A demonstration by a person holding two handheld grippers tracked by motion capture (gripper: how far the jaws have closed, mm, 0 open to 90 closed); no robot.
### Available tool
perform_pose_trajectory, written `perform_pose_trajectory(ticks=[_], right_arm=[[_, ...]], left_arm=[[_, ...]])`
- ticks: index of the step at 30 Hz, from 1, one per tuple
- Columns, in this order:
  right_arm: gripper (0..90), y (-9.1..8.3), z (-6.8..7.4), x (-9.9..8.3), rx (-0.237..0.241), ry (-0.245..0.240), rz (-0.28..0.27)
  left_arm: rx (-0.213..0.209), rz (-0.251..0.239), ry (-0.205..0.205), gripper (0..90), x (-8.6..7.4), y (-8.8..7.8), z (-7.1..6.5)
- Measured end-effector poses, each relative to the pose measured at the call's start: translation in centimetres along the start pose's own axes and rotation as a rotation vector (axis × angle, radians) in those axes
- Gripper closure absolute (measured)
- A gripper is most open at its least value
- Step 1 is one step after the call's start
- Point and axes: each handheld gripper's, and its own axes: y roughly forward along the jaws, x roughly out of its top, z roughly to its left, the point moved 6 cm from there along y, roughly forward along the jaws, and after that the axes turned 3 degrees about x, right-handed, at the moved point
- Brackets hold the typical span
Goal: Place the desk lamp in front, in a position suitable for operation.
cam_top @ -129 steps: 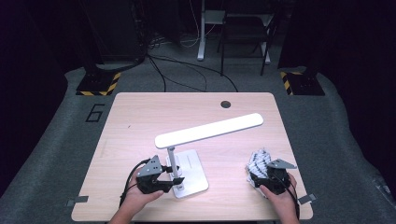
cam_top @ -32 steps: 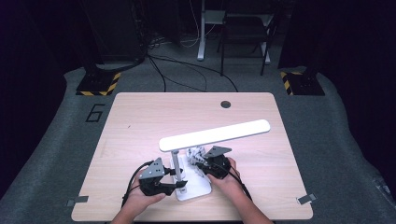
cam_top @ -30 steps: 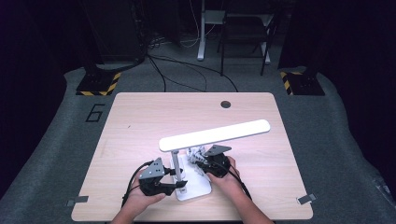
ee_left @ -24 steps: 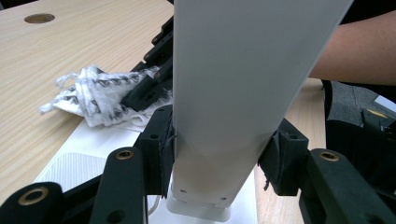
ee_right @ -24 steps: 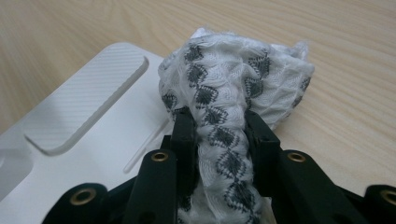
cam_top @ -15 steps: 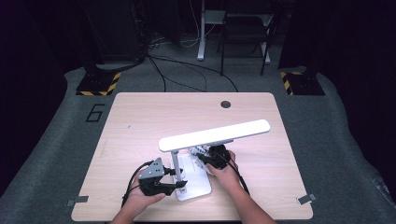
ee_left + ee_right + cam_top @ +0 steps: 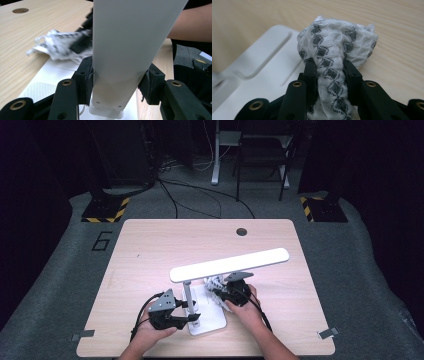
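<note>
A white desk lamp stands near the table's front: flat base (image 7: 210, 315), upright post (image 7: 188, 292) and long light bar (image 7: 230, 265). My left gripper (image 7: 192, 312) is shut on the lamp post (image 7: 120, 62), its pads pressing both sides just above the base. My right gripper (image 7: 222, 292) is shut on a bunched white cloth with grey diamonds (image 7: 332, 57). The cloth (image 7: 215, 284) rests at the far right edge of the lamp base (image 7: 262, 72), under the light bar. In the left gripper view the cloth (image 7: 57, 45) lies beyond the post.
The wooden table (image 7: 150, 250) has a round cable hole (image 7: 242, 231) at the back right. Beyond it are grey floor, cables, a chair and yellow-black striped feet (image 7: 105, 212). A person's forearm (image 7: 192, 25) crosses the right of the left gripper view.
My right gripper with the cloth came from the table's right front to the lamp base, then slid a little farther back along it. The left gripper stayed on the post.
</note>
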Motion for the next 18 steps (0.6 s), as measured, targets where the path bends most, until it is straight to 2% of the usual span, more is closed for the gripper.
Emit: perform_pose_trajectory(ticks=[3,5,9,12,18], right_arm=[[68.4,-1.3,2.5,-1.1,0.052,-0.047,-0.006],[68.1,-1.7,3.8,-1.9,0.065,-0.082,0.002],[67.7,-1.5,5.6,-2.6,0.094,-0.125,0.01],[67.4,-0.8,6.0,-2.6,0.087,-0.144,0.008],[67.8,1.1,5.7,-1.4,0.1,-0.125,0.012]], left_arm=[[0.0,0.0,-0.003,51.1,0.0,0.0,0.0],[-0.001,0.001,-0.002,51.1,0.0,0.0,0.0],[0.0,0.001,-0.003,51.1,0.0,0.0,0.0],[0.001,0.002,-0.001,51.1,0.0,0.0,0.0],[-0.002,0.002,0.0,51.1,0.0,0.0,0.0]])
